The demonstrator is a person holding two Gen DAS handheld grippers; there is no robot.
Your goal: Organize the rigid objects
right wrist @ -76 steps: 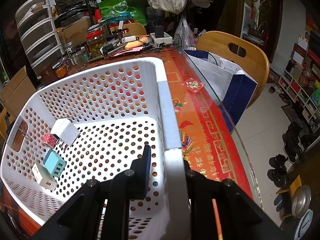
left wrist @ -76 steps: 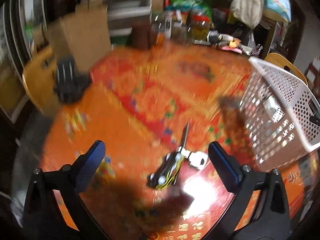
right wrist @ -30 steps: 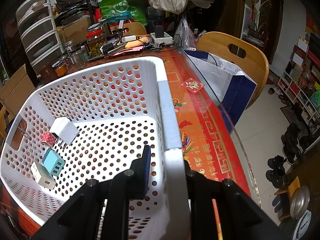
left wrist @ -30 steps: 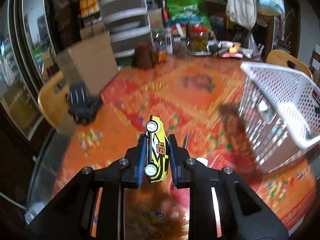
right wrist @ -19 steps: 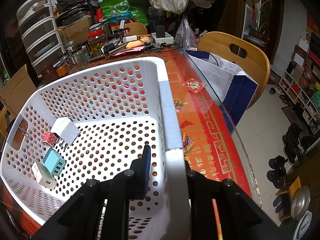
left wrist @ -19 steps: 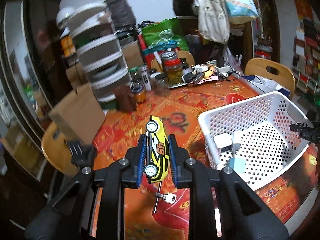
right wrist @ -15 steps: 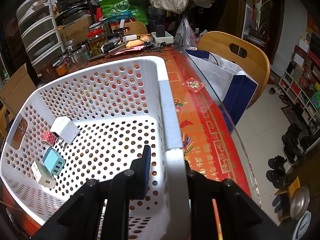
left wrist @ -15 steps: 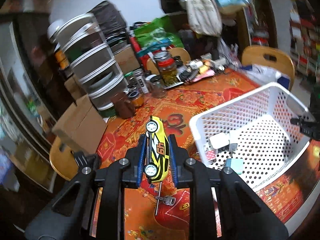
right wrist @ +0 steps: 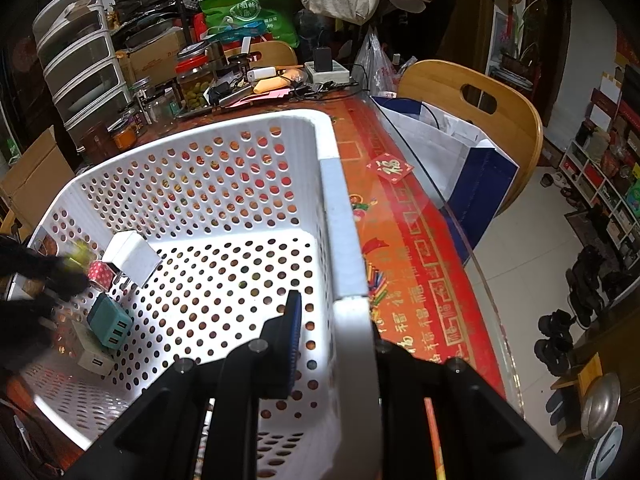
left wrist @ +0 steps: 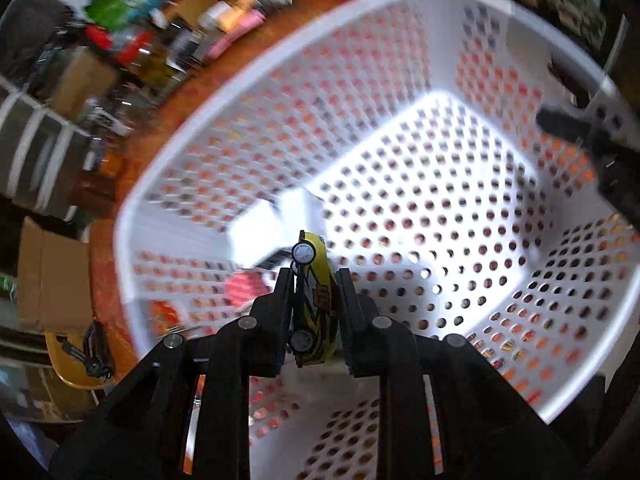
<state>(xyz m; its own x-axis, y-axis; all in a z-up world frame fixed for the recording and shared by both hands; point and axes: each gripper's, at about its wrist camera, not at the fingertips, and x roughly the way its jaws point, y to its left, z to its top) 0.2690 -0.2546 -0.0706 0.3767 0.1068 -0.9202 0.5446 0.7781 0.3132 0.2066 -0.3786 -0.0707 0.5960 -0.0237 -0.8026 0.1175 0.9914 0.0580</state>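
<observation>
Left wrist view: left gripper (left wrist: 314, 300) clamped on yellow toy car (left wrist: 316, 300), held above white basket (left wrist: 400, 32) floor, near chargers (right wrist: 116, 320). Right gripper (right wrist: 332, 320) pinches basket's side wall. Risk: release from height, car bounces or rolls out.

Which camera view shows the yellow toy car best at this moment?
The left wrist view: the yellow toy car sits sharp and close, clamped in the left claw above the white basket. The right wrist view shows only a yellow blur at its left edge.
</observation>
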